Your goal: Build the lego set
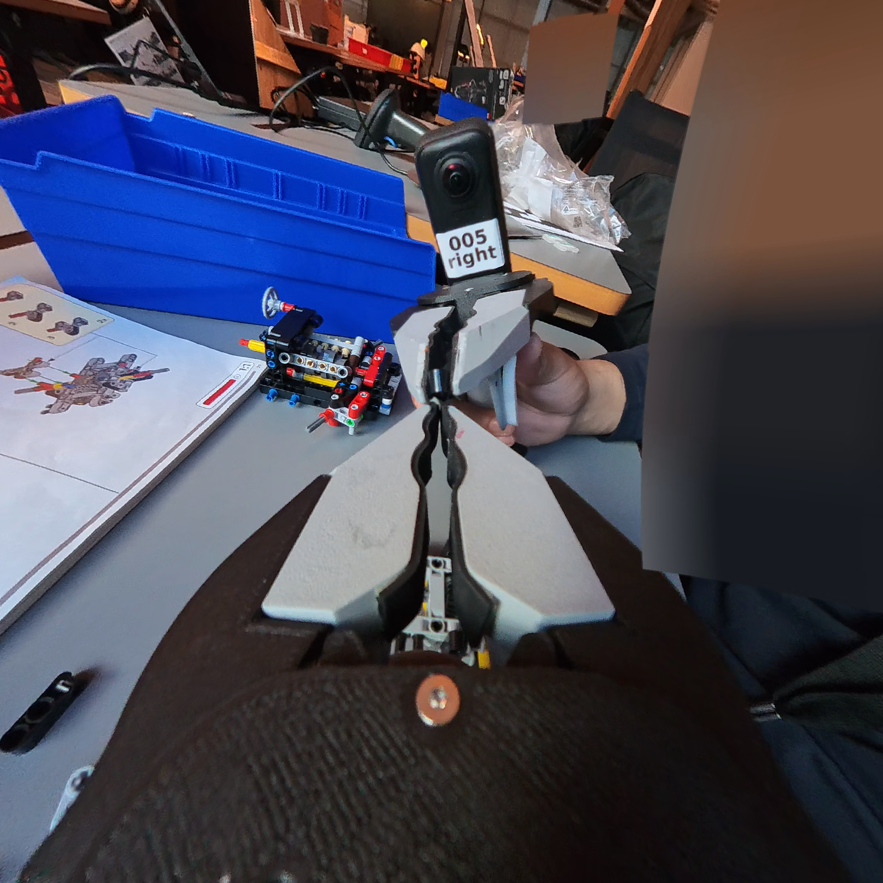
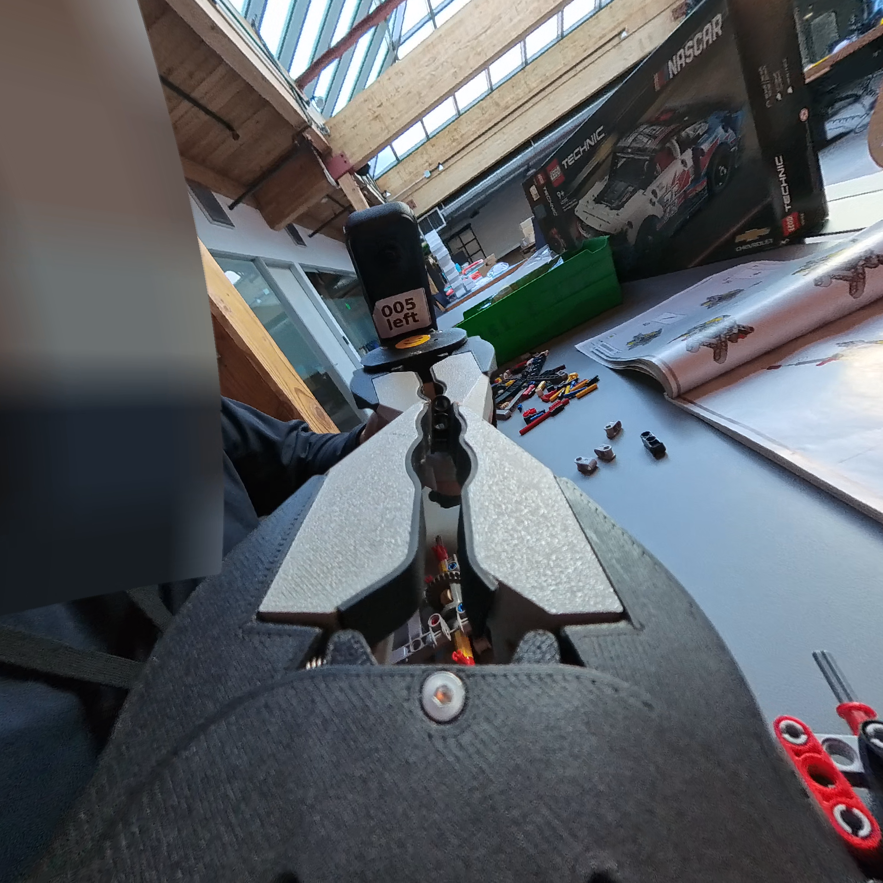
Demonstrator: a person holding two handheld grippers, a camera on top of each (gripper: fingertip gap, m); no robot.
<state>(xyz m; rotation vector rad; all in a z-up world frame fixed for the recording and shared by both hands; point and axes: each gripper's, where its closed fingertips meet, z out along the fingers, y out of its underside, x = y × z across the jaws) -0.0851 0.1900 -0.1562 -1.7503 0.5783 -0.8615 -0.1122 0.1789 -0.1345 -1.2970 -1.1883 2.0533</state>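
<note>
Left wrist view: the left gripper [image 1: 437, 411] points tip to tip at the right gripper [image 1: 436, 388], both raised above the grey table [image 1: 200, 501]. The left fingers [image 1: 382, 501] are clenched, their tips meeting right at the end of a small black piece [image 1: 436, 377]; whether they pinch anything cannot be told. That black piece [image 2: 440, 420], a short beam with round holes, is clamped between the right gripper's [image 2: 442, 415] pads near its tips. By the look of it the piece is light, stiff plastic, smooth enough to slip or twist, so its flat sides seem the surer place to hold it.

A hand [image 1: 554, 392] grips the right gripper's handle. Left of the grippers on the table stands a half-built brick model [image 1: 329, 368] in black, red and yellow, beside an open booklet [image 1: 95, 411]. Another black beam [image 1: 38, 707] lies nearer, off to the left. Behind the model sits a blue bin [image 1: 215, 239].

From the right wrist view, grey connectors [image 2: 597, 451] and a black connector [image 2: 652, 443] lie right of the grippers, then loose parts [image 2: 549, 387], a green bin [image 2: 549, 296] and a boxed set [image 2: 683, 143].
</note>
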